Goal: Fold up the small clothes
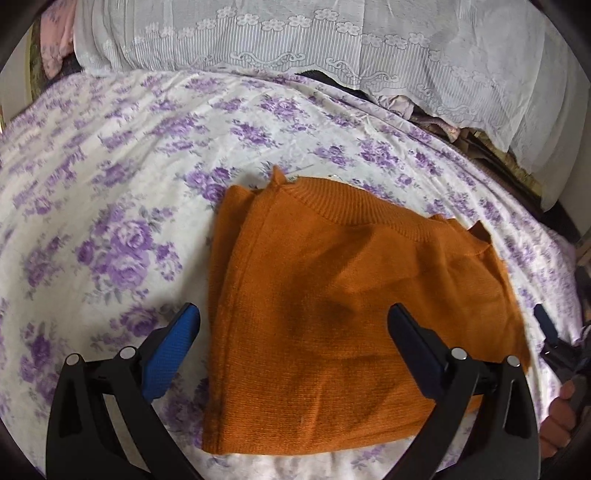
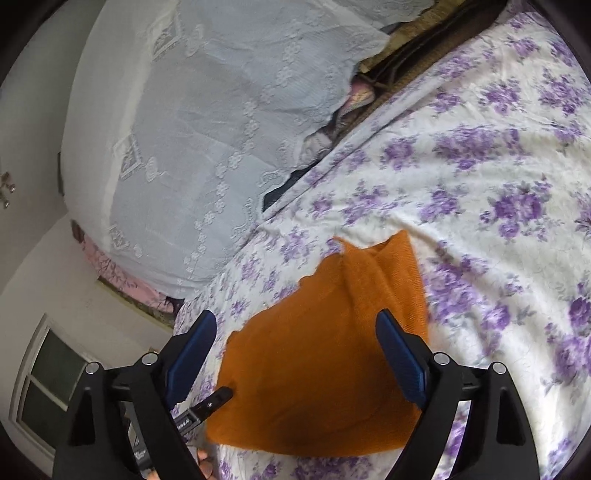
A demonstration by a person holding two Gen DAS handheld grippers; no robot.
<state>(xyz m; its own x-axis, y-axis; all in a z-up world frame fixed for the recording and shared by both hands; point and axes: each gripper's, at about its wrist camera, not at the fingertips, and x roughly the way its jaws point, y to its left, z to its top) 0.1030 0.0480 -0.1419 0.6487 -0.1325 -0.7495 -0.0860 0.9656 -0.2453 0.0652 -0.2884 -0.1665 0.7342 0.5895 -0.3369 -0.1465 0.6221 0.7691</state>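
Observation:
An orange knit garment (image 1: pixel 332 302) lies folded flat on a bed sheet with purple flowers (image 1: pixel 122 192); its ribbed neckband faces the far side. My left gripper (image 1: pixel 293 314) is open and empty, held just above the garment's near left part. My right gripper (image 2: pixel 295 325) is open and empty above the same garment (image 2: pixel 317 362), seen from its other side. The right gripper's fingertip (image 1: pixel 545 321) shows at the garment's right edge in the left wrist view. The left gripper's fingertip (image 2: pixel 218 397) shows at the garment's left edge in the right wrist view.
A white lace cloth (image 1: pixel 332 55) drapes over a pile along the far edge of the bed; it also shows in the right wrist view (image 2: pixel 192 129). Pink fabric (image 1: pixel 59 33) lies at the far left. A wall and window (image 2: pixel 48 384) are beside the bed.

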